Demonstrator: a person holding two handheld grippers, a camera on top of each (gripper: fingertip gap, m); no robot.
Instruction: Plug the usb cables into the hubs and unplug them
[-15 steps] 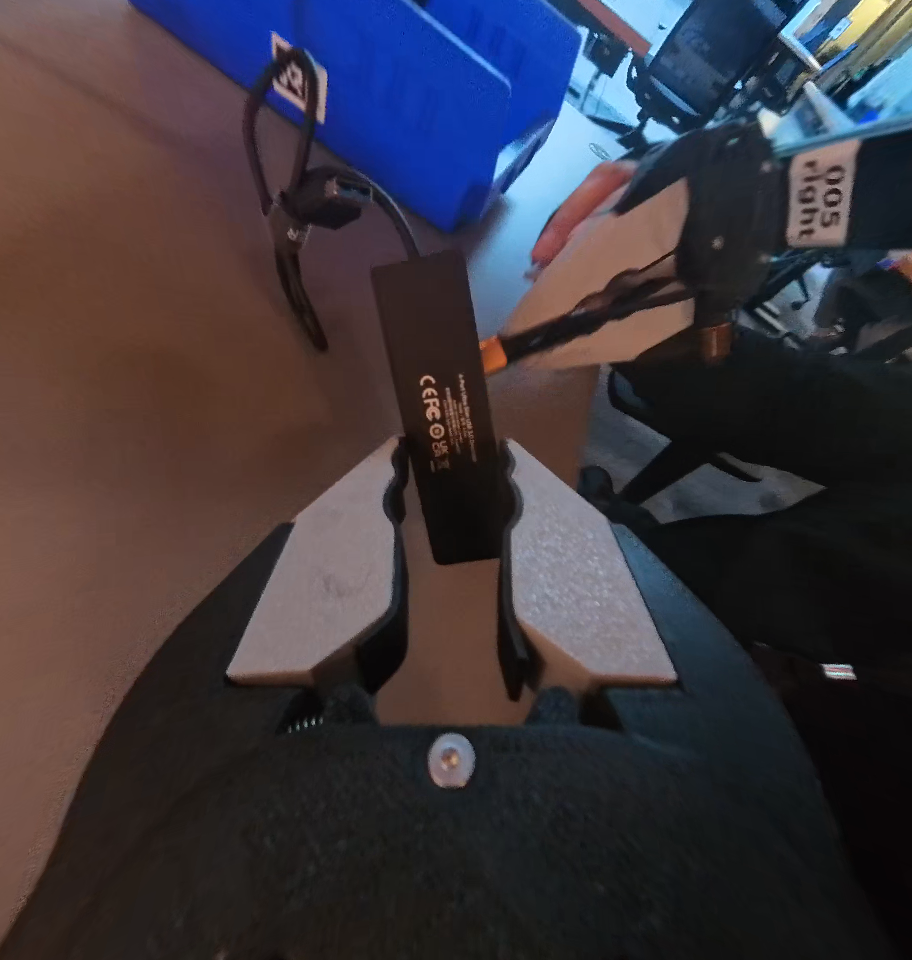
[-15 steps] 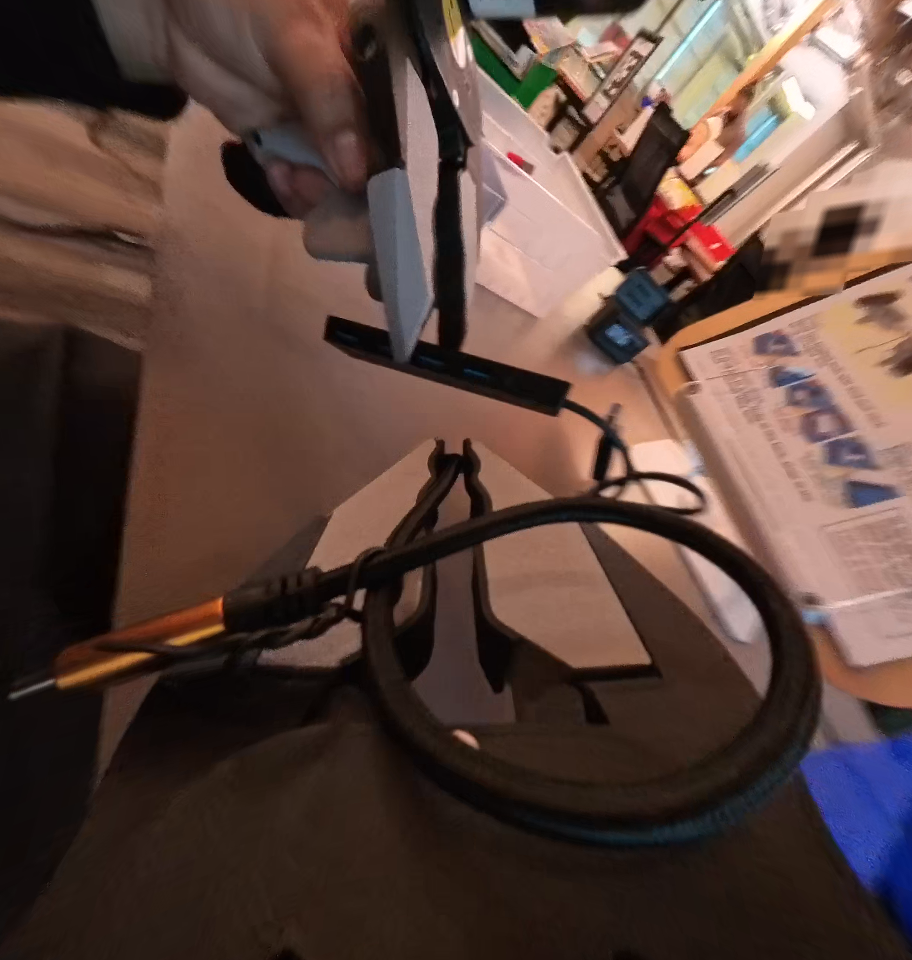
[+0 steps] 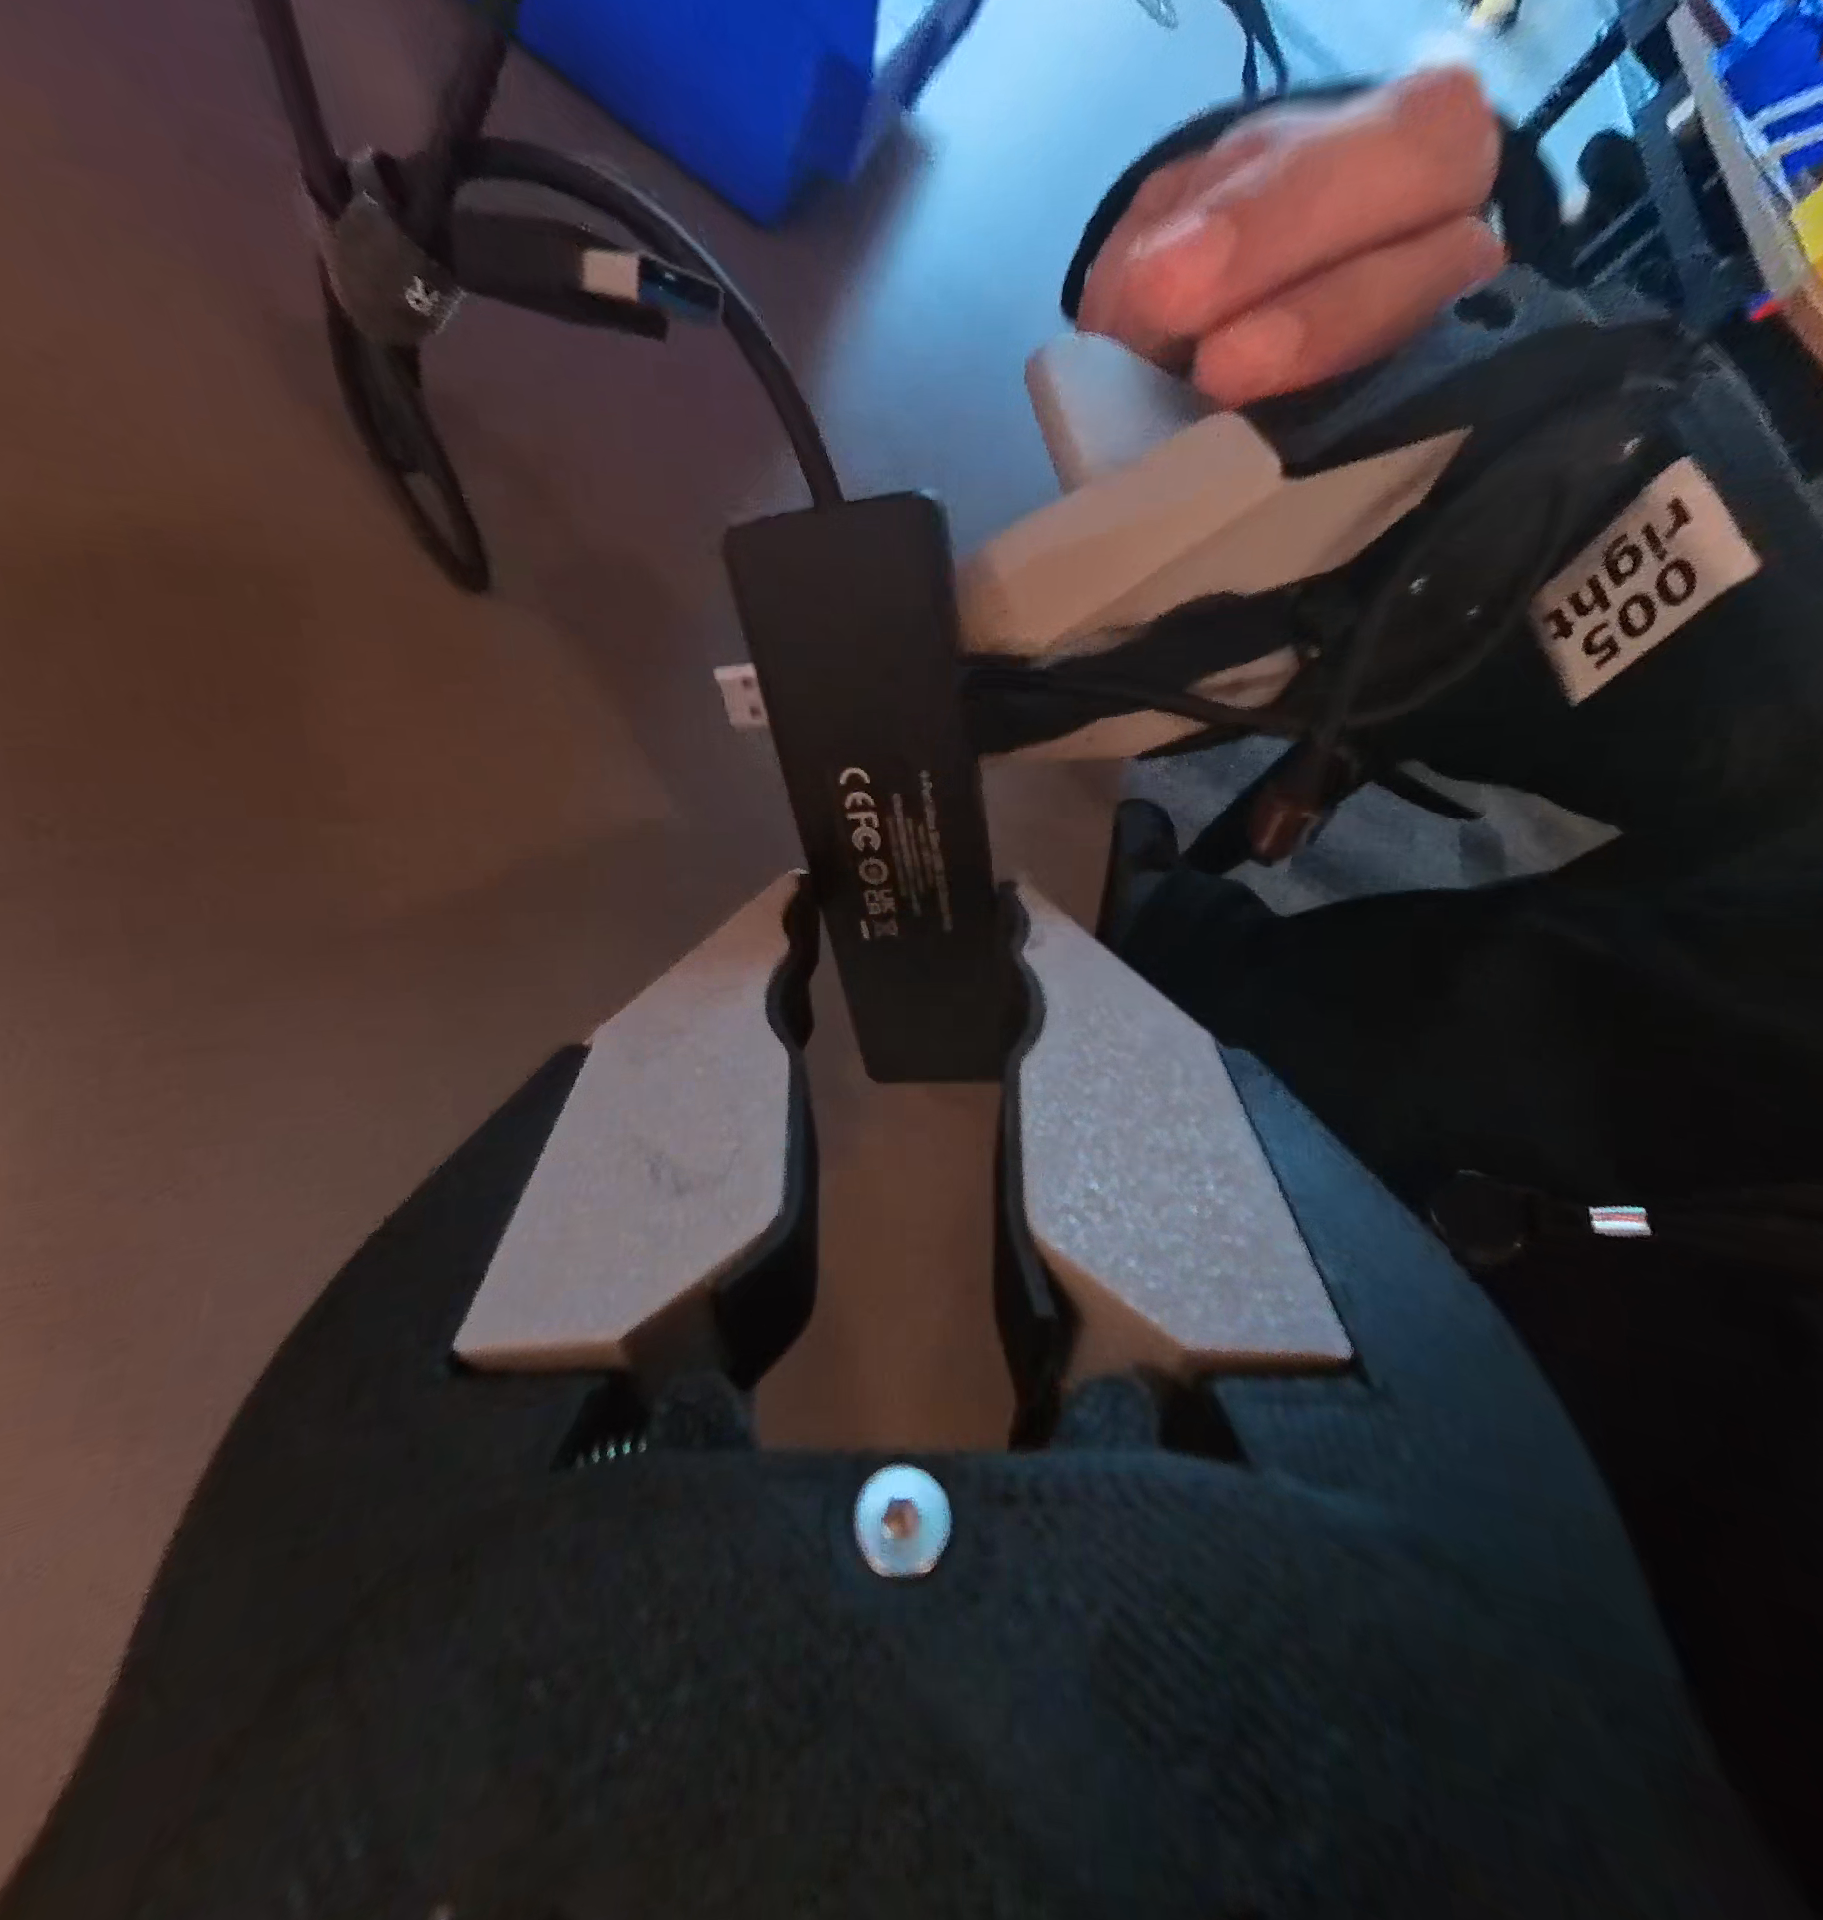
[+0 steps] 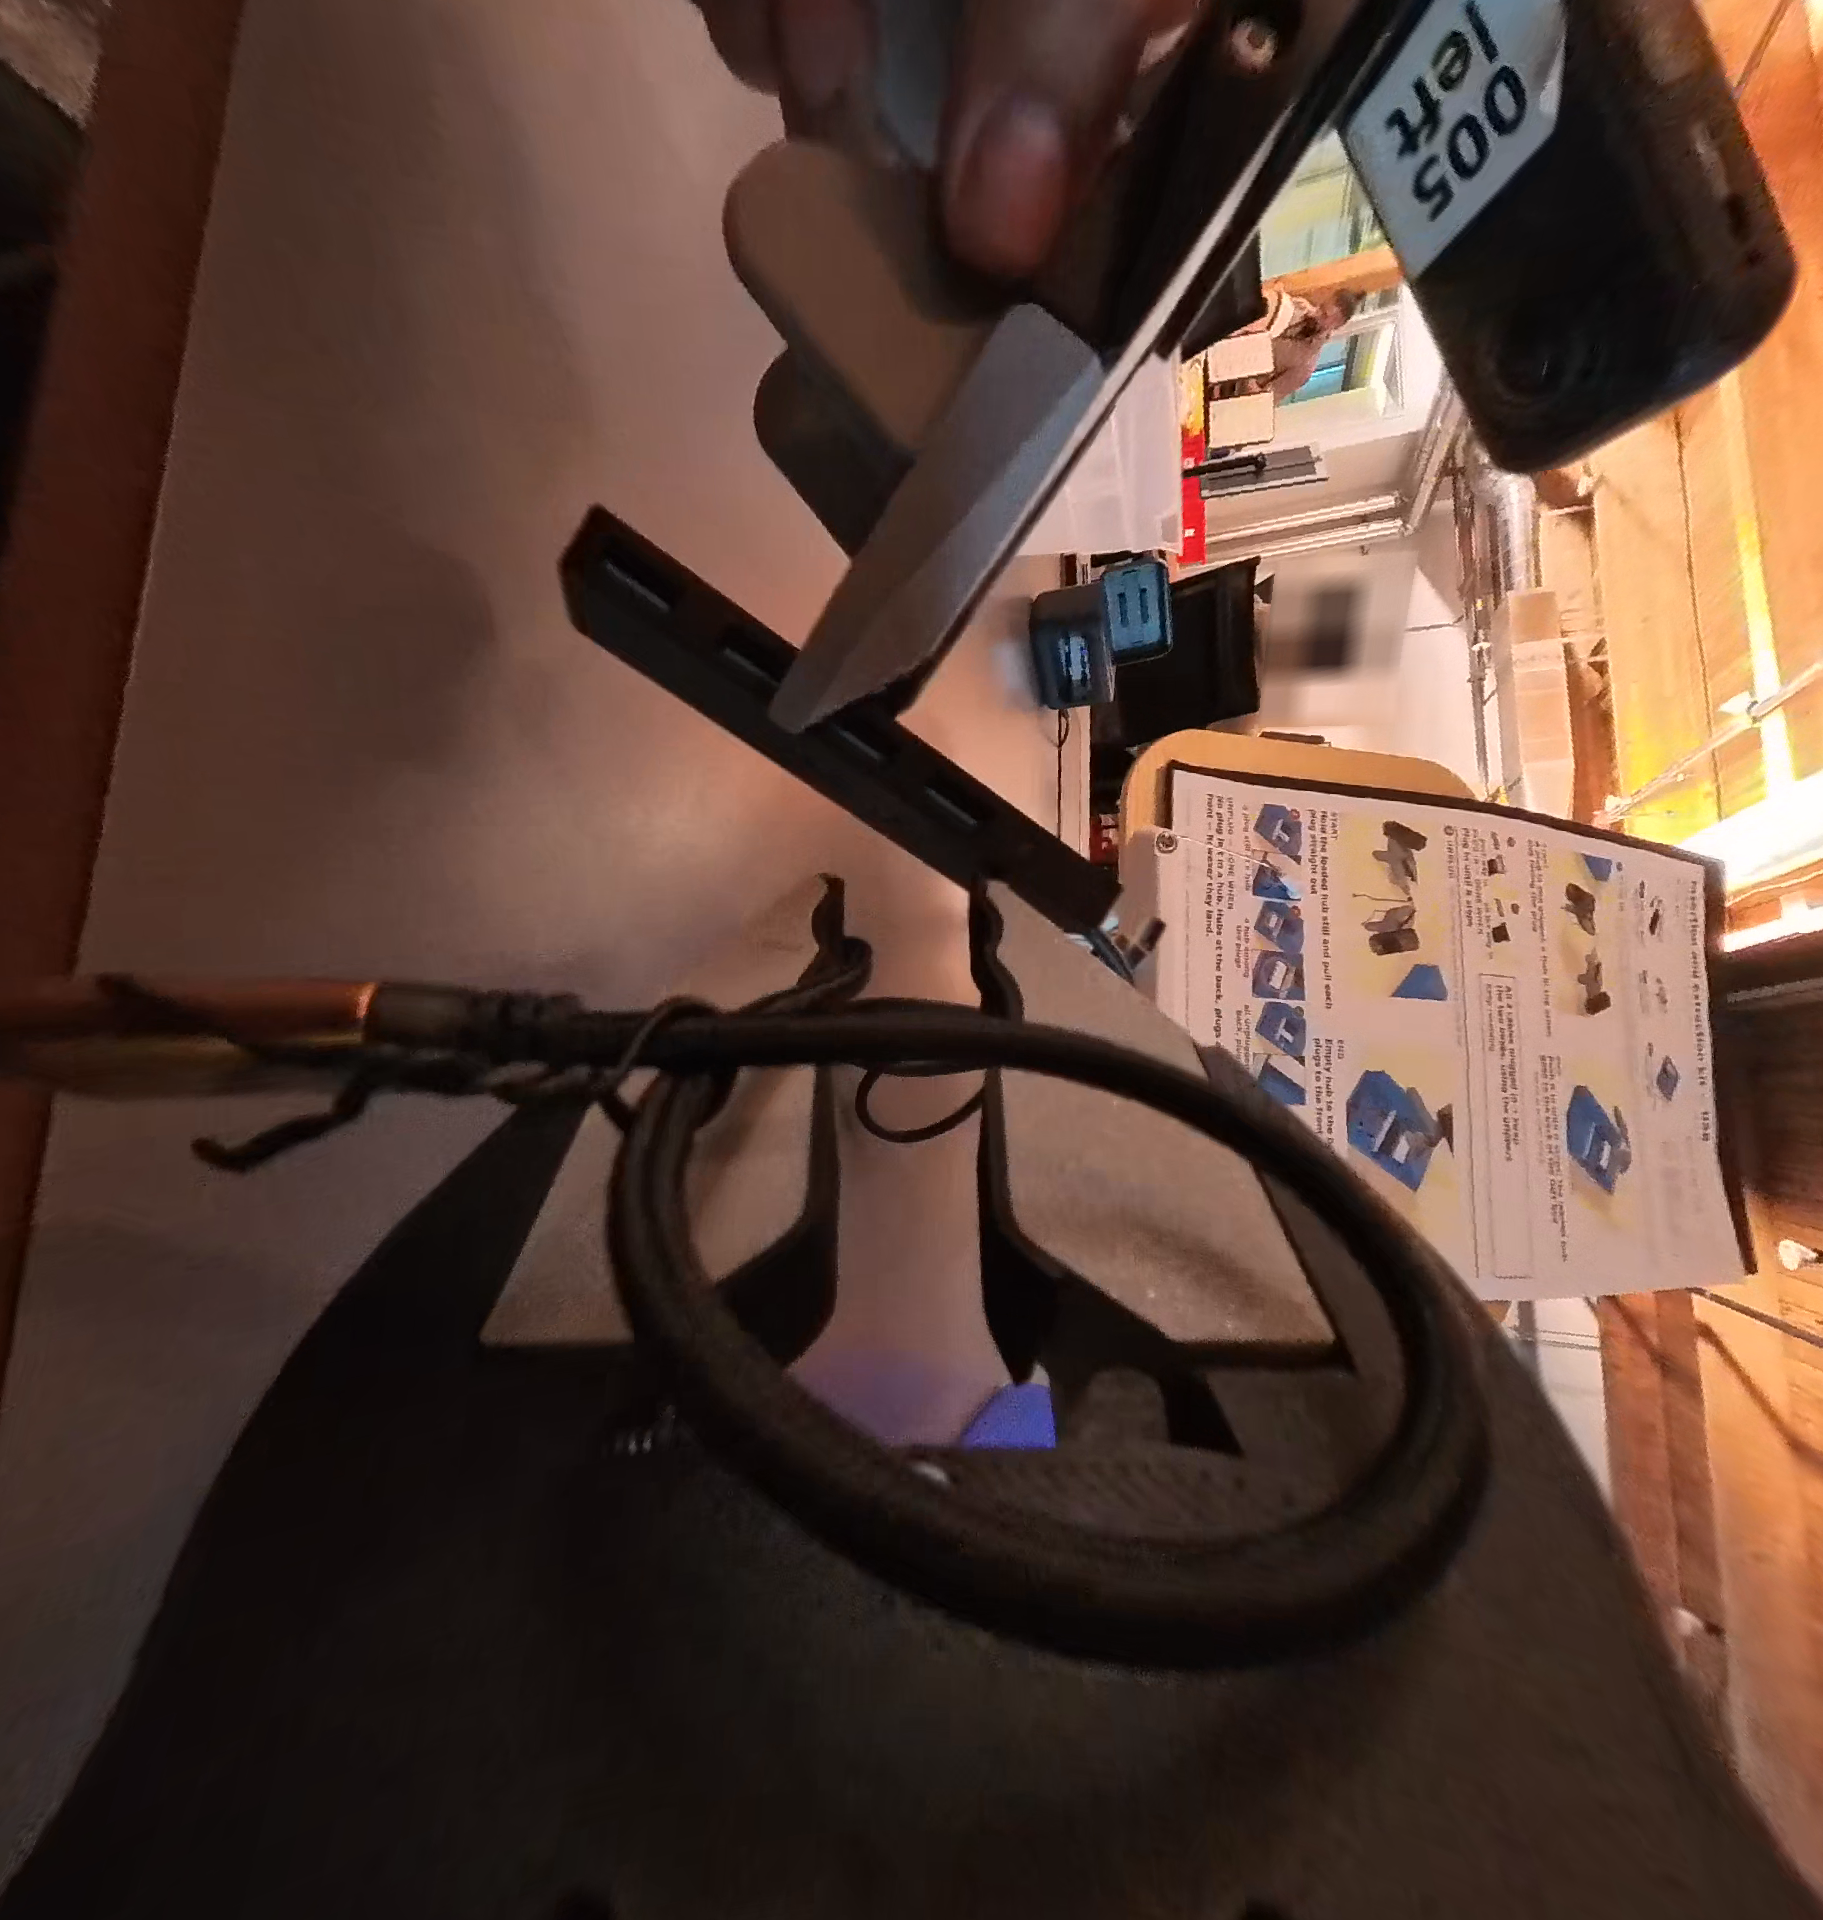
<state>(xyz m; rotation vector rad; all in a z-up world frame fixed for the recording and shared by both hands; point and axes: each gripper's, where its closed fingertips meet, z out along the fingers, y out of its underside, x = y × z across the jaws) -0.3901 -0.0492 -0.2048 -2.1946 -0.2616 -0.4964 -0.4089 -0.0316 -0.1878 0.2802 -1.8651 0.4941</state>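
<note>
Pinching a black hub (image 3: 891, 831) by its near end, my left gripper (image 3: 907, 971) held it up above the brown table (image 3: 211, 935). Both fingers (image 3: 668, 1132) pressed on the hub's long sides, and its printed flat face looked back at the camera. A thin black lead ran from the hub's far end and curved up to the left, where a loose USB plug (image 3: 616, 275) with a silver and blue tip lay on the table beside a strap. Just right of the hub, my right gripper (image 3: 1000, 665) reached in sideways, its tips blurred against the hub's right edge, with my hand (image 3: 1291, 218) behind it. Farther back stood a blue bin (image 3: 709, 94).

Seen from my right wrist, a thick black cable (image 4: 1177, 1548) looped over my right gripper's (image 4: 907, 914) body, and its copper-coloured plug (image 4: 159, 1029) pointed off to the left. The fingers (image 4: 1104, 1174) stood a little apart with bare table showing in the gap, yet the cable crossed their tips, so I could not tell whether they gripped it. Beyond them the hub (image 4: 834, 717) slanted across, its row of ports facing me, clamped by my left gripper (image 4: 855, 665). A printed sheet (image 4: 1447, 1049) leaned to the right, farther off.
</note>
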